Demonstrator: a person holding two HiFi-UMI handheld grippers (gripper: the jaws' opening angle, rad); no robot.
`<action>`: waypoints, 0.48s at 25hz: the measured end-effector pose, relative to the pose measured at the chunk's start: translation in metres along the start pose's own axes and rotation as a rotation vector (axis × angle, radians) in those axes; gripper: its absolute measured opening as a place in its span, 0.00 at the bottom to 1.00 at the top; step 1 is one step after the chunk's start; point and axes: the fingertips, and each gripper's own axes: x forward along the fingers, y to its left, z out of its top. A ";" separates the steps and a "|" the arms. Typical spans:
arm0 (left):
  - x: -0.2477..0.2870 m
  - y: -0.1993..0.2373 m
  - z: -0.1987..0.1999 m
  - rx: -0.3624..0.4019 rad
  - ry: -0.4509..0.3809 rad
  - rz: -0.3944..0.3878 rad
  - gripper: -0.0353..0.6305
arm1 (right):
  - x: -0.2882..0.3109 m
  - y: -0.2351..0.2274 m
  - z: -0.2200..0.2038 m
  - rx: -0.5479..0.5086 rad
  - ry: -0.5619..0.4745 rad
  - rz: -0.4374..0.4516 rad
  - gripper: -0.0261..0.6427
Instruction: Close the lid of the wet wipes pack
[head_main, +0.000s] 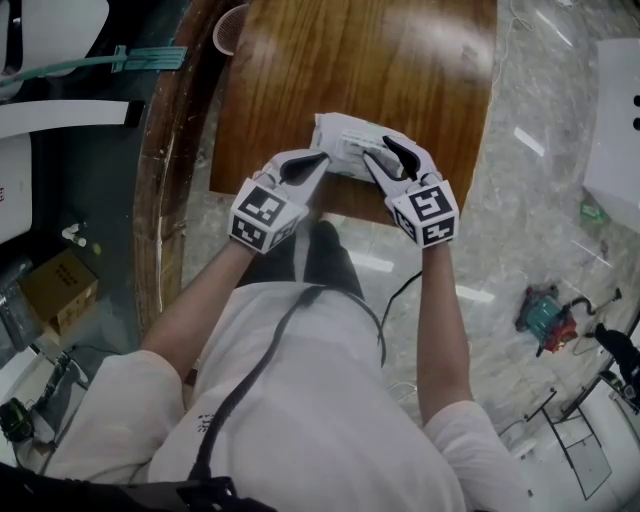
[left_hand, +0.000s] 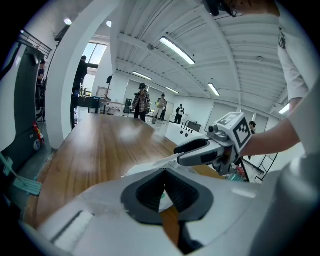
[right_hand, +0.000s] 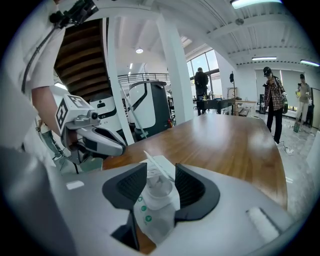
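So, the wet wipes pack (head_main: 345, 140) sits near the front edge of the wooden table (head_main: 350, 60), right in front of the person, with a gripper at each end of it.

The right gripper (head_main: 386, 150) has a proper grip. In the right gripper view its black pads (right_hand: 187, 186) stand a fair way apart, and the white wrapper of the pack (right_hand: 152, 207) is bunched up between them, touching both sides. You can see little green marks on the wrapper. The thin white lid (right_hand: 159, 166) sticks up at a tilt above the pack, so it's not down flat yet.

The left gripper (head_main: 318, 160) is at the pack's other end, tips right against the wrapper edge as seen from the head view. In the left gripper view its jaws are pretty much together: the pads (left_hand: 187, 192) meet at the tips, with only a narrow wedge-shaped gap behind them showing a sliver of white wrapper and wood. Can't say whether it's actually pinching any wrapper.

Each gripper shows up in the other's view too, just across the pack.
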 end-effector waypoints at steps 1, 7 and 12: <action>0.000 0.000 0.000 0.003 -0.002 0.000 0.06 | 0.000 0.001 -0.001 -0.003 0.004 0.001 0.31; -0.002 -0.003 -0.001 0.002 0.005 -0.001 0.06 | -0.001 0.005 -0.009 -0.013 0.031 0.009 0.31; -0.004 -0.004 -0.003 0.002 0.001 0.001 0.06 | 0.001 0.009 -0.014 -0.043 0.064 0.012 0.31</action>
